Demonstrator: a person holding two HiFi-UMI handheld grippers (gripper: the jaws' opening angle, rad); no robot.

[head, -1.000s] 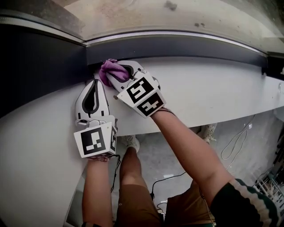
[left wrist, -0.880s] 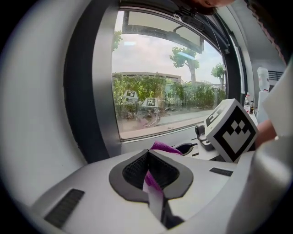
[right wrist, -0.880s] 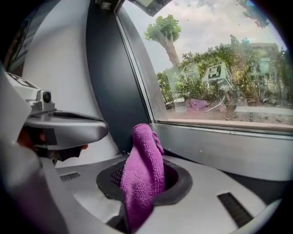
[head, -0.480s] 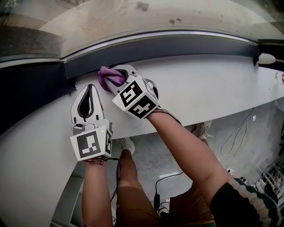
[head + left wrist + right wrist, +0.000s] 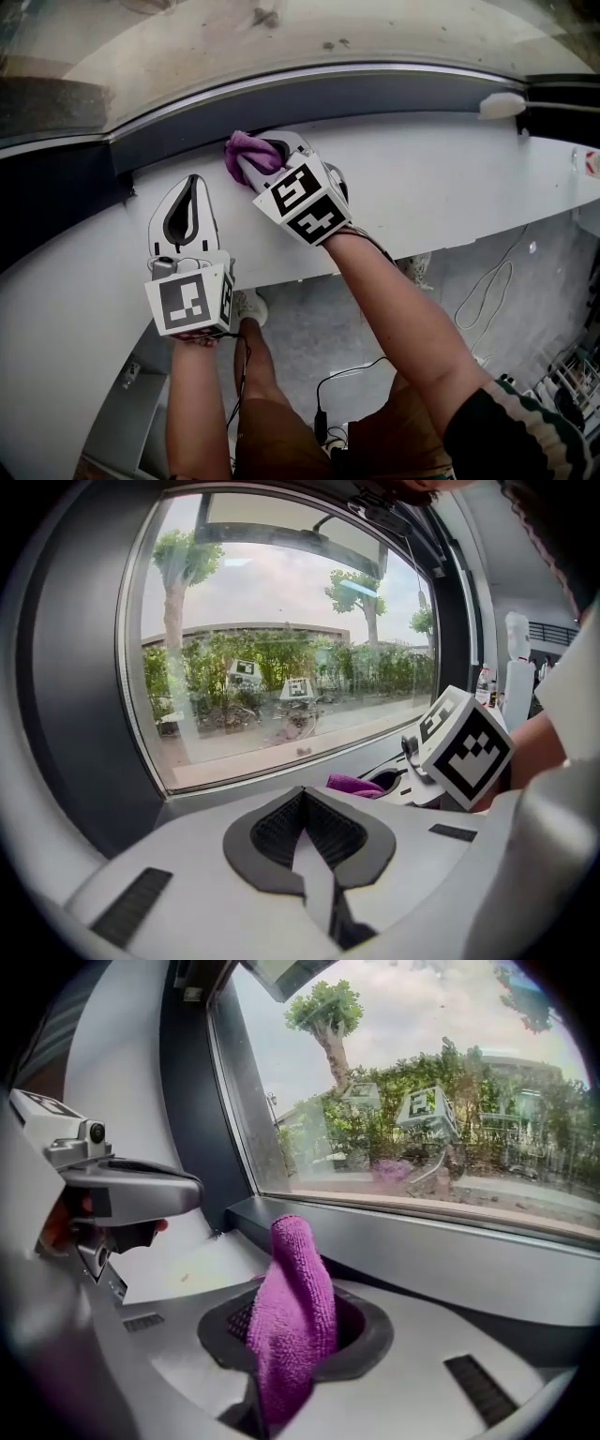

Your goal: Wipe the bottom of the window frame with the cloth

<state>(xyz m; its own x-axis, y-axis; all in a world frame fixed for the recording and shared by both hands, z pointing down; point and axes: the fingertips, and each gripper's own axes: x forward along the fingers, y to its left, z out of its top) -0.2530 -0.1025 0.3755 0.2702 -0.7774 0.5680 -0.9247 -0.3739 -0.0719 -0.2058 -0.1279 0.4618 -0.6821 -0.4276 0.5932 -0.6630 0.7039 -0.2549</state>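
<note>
The purple cloth [image 5: 248, 150] is pinched in my right gripper [image 5: 251, 161], which is shut on it and presses it against the dark bottom rail of the window frame [image 5: 375, 94]. In the right gripper view the cloth [image 5: 292, 1312] sticks up between the jaws, close to the grey frame rail [image 5: 441, 1251]. My left gripper [image 5: 191, 187] rests on the white sill [image 5: 441, 187] to the left of the right one, shut and holding nothing. In the left gripper view its jaws [image 5: 305, 827] meet, with the cloth [image 5: 354, 784] showing beyond them.
The window glass [image 5: 281, 37] runs above the frame rail, and the dark frame [image 5: 56, 187] turns a corner at the left. A small white fitting [image 5: 500, 105] sits on the rail at the right. Below the sill's front edge are the floor, cables [image 5: 487, 291] and the person's legs.
My right gripper has slid the cloth to the right along the bottom rail, away from the left corner. The left gripper stays shut on the sill.
</note>
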